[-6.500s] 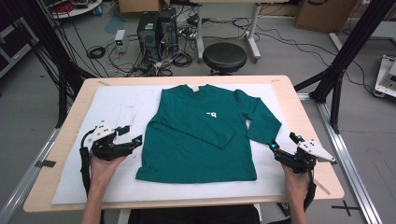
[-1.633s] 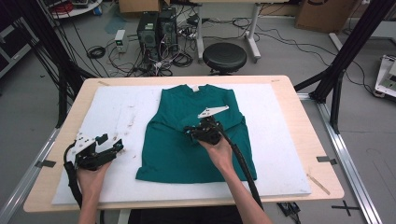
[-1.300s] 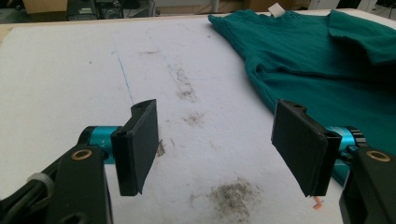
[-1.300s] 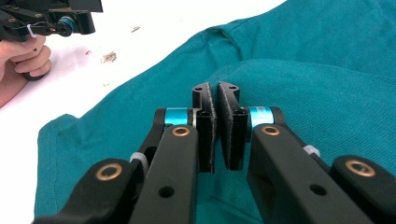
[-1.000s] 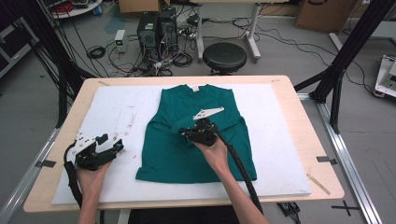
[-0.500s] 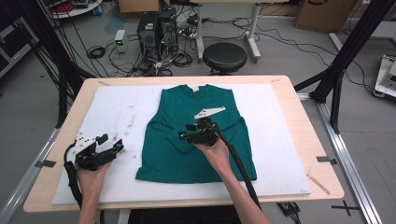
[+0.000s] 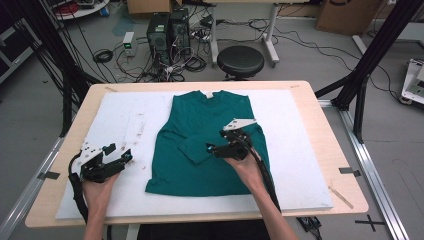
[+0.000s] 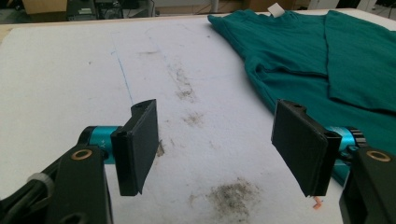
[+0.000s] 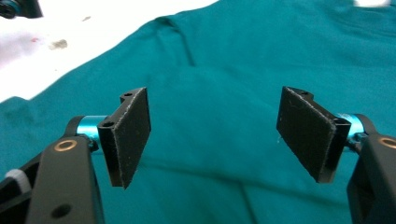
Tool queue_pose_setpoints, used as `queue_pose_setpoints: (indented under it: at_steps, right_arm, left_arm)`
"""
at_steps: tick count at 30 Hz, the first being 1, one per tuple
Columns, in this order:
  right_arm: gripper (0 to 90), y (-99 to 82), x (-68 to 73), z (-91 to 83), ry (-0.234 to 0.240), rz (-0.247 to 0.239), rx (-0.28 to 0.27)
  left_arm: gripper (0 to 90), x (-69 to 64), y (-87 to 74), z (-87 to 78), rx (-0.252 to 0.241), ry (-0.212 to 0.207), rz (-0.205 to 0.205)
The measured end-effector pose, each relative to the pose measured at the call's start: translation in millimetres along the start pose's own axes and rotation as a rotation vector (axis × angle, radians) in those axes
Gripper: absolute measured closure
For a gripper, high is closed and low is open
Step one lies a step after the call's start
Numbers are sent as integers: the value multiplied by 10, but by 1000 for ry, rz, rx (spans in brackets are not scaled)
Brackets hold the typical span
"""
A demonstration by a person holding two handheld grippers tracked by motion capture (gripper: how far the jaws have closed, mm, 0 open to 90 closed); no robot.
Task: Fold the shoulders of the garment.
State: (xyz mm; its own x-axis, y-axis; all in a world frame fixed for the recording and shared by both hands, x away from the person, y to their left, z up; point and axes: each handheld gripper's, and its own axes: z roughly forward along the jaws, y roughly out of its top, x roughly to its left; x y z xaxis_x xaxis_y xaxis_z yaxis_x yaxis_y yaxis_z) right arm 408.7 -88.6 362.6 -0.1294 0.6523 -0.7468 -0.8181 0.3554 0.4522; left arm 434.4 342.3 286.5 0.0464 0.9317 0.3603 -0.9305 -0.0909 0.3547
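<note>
A teal long-sleeved shirt (image 7: 200, 125) lies flat on the white foam board (image 7: 300, 165), collar at the far side. Its right sleeve (image 7: 195, 150) is folded across the body, the cuff resting near the shirt's left edge. My right gripper (image 7: 212, 148) hovers over the shirt's middle, pointing left. Its jaws have just been opening and now stand wide, with nothing between them. In the right gripper view the right gripper (image 9: 219, 135) frames only the teal cloth (image 9: 224, 56) below. My left gripper (image 7: 121, 156) rests open on the bare board left of the shirt. The left gripper (image 8: 215, 144) has the shirt (image 8: 327, 60) ahead to its right.
The board covers most of a wooden table (image 7: 345, 150). Dark smudges (image 8: 229, 196) mark the board near the left gripper. Beyond the far edge stand a black stool (image 7: 240, 61), computer cases (image 7: 167, 30) and cables. Black frame posts (image 7: 370, 55) rise at both sides.
The right gripper's jaws opened and let go of the sleeve, which stays folded on the shirt. That hand drew a little to the right. The left gripper kept still.
</note>
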Motion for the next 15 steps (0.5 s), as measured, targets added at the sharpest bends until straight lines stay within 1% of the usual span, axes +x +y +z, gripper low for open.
queue_pose_setpoints:
  at_steps: [3, 5, 8, 10, 15]
  right_arm:
    - [265, -89, -84, -140, -33, 10, -16]
    - [265, -161, -147, -237, -41, 20, -29]
    - [265, -250, -234, -330, -68, 29, -40]
    - [266, -314, -299, -396, -72, 56, -58]
    - [268, -464, -426, -589, -115, 83, -99]
  left_arm:
    - [321, -1, 2, 2, 6, -2, 2]
    - [321, -2, 1, 2, 4, -3, 1]
    - [321, -2, 2, 5, 6, 2, -4]
    - [321, 2, 2, 7, 6, 4, -7]
    - [321, 4, 4, 9, 9, 12, -12]
